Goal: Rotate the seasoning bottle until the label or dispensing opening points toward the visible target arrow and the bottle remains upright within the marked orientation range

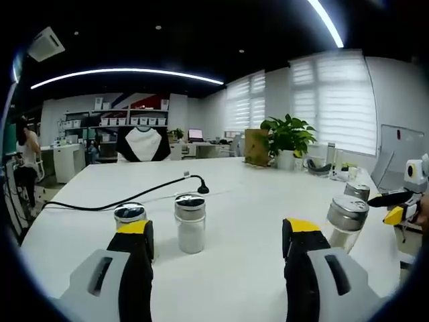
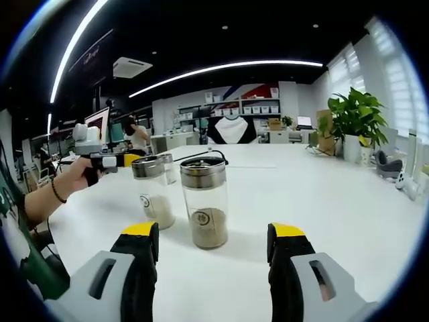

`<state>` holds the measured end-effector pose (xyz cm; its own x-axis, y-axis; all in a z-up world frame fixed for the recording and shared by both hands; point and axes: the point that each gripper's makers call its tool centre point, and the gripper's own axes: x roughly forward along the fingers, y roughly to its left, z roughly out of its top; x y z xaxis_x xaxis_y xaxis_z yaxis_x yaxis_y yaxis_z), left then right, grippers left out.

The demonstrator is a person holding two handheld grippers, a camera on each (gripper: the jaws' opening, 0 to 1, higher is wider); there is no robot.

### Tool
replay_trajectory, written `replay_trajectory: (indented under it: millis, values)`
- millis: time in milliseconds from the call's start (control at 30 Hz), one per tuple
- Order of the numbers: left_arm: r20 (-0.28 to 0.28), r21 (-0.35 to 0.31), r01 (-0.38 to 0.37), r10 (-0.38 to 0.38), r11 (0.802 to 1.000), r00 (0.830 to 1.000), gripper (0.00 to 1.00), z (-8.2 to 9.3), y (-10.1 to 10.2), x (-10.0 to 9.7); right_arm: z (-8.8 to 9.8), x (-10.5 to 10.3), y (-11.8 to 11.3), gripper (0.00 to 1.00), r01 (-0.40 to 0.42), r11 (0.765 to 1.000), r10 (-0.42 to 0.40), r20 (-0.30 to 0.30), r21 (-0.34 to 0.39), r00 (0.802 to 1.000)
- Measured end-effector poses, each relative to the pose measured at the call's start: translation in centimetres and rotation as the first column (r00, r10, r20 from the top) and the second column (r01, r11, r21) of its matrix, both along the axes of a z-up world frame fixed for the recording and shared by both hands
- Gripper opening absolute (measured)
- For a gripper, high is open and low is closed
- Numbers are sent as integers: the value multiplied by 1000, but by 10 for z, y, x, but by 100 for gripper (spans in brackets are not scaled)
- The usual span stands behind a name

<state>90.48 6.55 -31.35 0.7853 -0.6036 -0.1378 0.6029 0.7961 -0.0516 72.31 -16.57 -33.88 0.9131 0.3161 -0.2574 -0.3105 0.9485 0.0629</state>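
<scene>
White table [image 1: 255, 221] in the left gripper view: the left gripper [image 1: 218, 238], jaws released, faces an upright seasoning bottle [image 1: 190, 223] of white powder mid-table. In the right gripper view, the right gripper [image 2: 213, 243], also released, faces a brown-spice bottle [image 2: 204, 211] standing beside a second bottle [image 2: 153, 194].

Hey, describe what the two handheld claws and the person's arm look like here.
The left claw and right claw look alike: two black jaws with yellow tips, set in light grey housings with dark slots. In the right gripper view, the person's hand wears a dark beaded bracelet at the wrist, with a green sleeve lower down.
</scene>
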Motion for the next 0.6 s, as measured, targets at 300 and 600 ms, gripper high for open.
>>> replay_trajectory:
  millis: [300,600]
  values:
    - [-4,-1,-20,20,1000,1000,78,-9,-10,29,1,0,-3,66,6,1000,-6,2,1,1000]
    - [2,29,-70,70,997,998,65,-23,-16,56,2,0,-6,66,10,1000,-10,4,1,1000]
